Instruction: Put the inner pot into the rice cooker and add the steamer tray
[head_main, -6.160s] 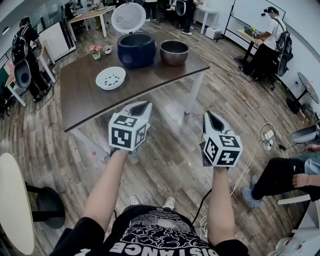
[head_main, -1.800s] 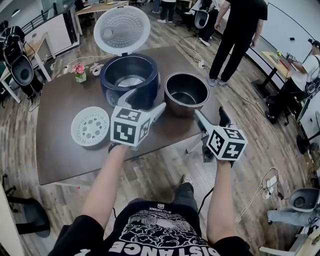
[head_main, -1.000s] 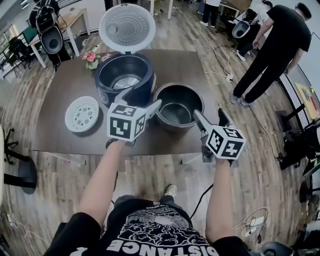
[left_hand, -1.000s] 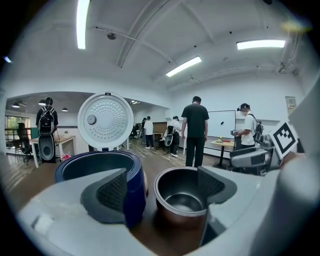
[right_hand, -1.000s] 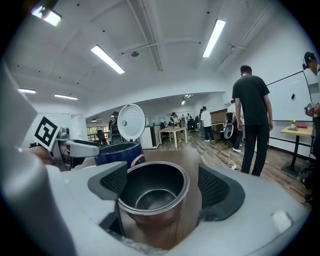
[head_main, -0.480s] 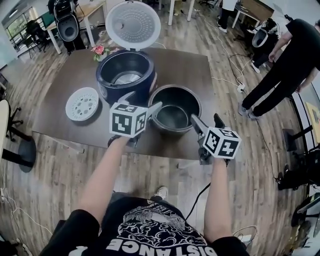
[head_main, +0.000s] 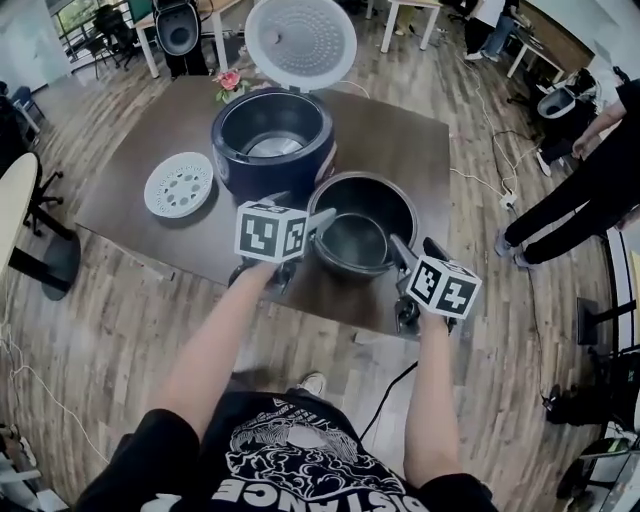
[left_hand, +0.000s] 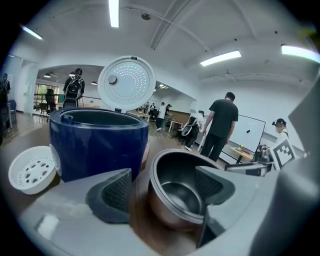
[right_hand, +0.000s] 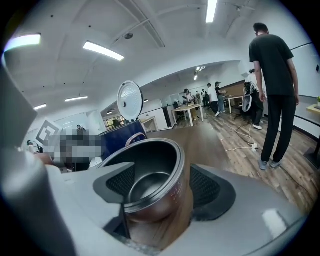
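The dark metal inner pot (head_main: 365, 225) stands on the brown table (head_main: 150, 150), just in front of the dark blue rice cooker (head_main: 270, 140), whose white lid (head_main: 300, 40) is up. The white steamer tray (head_main: 179, 185) lies to the cooker's left. My left gripper (head_main: 305, 212) straddles the pot's left rim. In the left gripper view the pot (left_hand: 182, 187) has one pad outside its wall and one over its inside. My right gripper (head_main: 418, 248) straddles the right rim the same way around the pot (right_hand: 150, 185). Both pairs of jaws are closing, and gaps still show beside the wall.
A small vase of pink flowers (head_main: 232, 80) stands behind the cooker. The table's near edge (head_main: 330, 315) runs just below my grippers. A pale round table (head_main: 10, 220) is at the left. A person in black (head_main: 600, 180) stands at the right, with office chairs beyond.
Both grippers have dropped and moved forward, from in front of the pot to either side of its rim. The table now sits closer in the head view.
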